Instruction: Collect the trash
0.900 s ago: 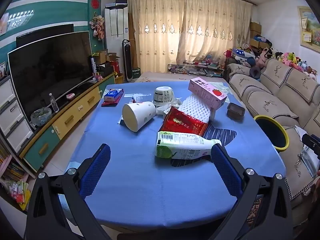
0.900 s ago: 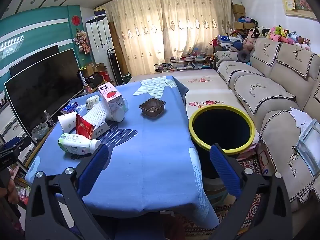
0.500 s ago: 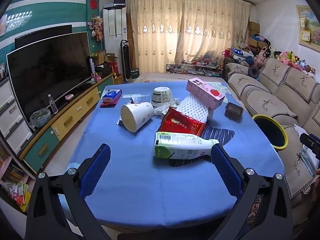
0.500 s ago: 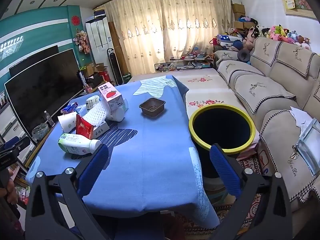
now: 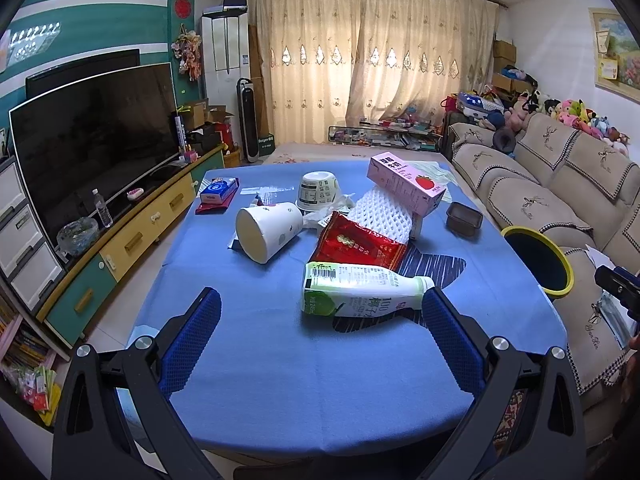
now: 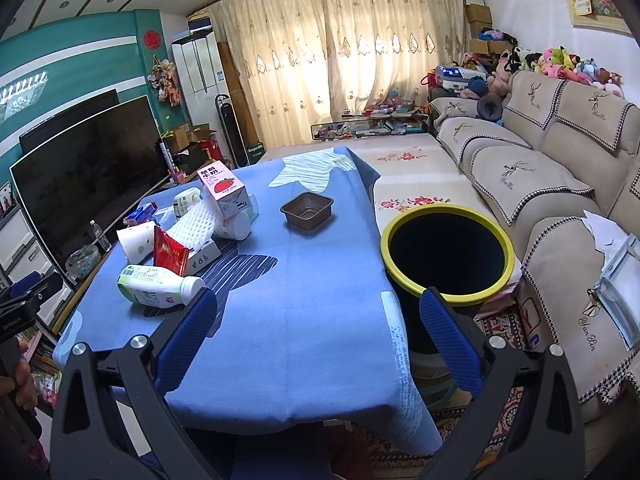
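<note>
The left gripper [image 5: 320, 312] hangs above the near edge of the blue-clothed table [image 5: 280, 380], jaws spread wide with nothing between the pads. The right gripper [image 6: 318, 308] hangs over the table's near right corner, jaws likewise spread and empty. The trash sits in a cluster on the table. In the left wrist view, a green-and-white bottle [image 5: 360, 290] lies on its side at 12 o'clock, nearest the left gripper, cap toward 3 o'clock. A red foil packet [image 5: 356, 246] lies just behind the bottle, leaning on a white foam net [image 5: 384, 216]. A pink carton [image 5: 406, 182] rests tilted on top of the net. A white paper cup [image 5: 268, 232] lies on its side at 11 o'clock, with a white bowl [image 5: 318, 192] upside down behind it. A brown plastic tray [image 5: 464, 220] sits apart at 1 o'clock. A yellow-rimmed bin [image 6: 446, 256] stands on the floor just beside the table's right edge, at 1 o'clock in the right wrist view, opening upward.
</note>
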Demonstrator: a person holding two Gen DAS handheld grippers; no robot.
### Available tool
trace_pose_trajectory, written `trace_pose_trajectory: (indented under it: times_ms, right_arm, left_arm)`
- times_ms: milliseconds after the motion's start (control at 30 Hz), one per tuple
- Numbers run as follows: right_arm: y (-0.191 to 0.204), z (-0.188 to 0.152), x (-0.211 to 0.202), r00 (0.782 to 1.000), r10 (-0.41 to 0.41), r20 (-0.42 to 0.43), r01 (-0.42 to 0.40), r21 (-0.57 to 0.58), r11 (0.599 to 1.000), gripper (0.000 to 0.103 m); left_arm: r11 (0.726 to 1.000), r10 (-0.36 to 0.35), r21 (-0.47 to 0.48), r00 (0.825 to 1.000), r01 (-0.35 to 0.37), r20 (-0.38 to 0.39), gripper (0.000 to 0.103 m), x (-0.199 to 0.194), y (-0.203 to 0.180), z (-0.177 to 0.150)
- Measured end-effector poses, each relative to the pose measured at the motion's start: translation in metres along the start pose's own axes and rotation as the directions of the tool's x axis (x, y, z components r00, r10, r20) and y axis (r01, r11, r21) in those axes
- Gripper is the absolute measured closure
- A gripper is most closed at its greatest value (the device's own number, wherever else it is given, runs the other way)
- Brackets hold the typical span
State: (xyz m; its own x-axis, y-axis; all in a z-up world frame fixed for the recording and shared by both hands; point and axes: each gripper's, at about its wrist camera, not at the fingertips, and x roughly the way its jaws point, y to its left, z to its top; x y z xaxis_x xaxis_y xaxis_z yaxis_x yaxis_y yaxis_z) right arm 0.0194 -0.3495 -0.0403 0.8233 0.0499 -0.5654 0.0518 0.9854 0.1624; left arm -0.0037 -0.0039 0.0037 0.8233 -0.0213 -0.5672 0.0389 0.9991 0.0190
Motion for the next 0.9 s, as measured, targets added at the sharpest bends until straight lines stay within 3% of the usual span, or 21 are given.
trace_pose_trajectory:
  times_ms: [900]
  right_arm:
    - [0.0015,-0.0047,0.0093,1.0,0.004,-0.019,-0.004,0.005,1.0,0.006]
  left_arm:
    - [1.0,-0.012,0.001,1.0,0.012,-0.02,0.004,0.0058,-0.0029,-0.0023]
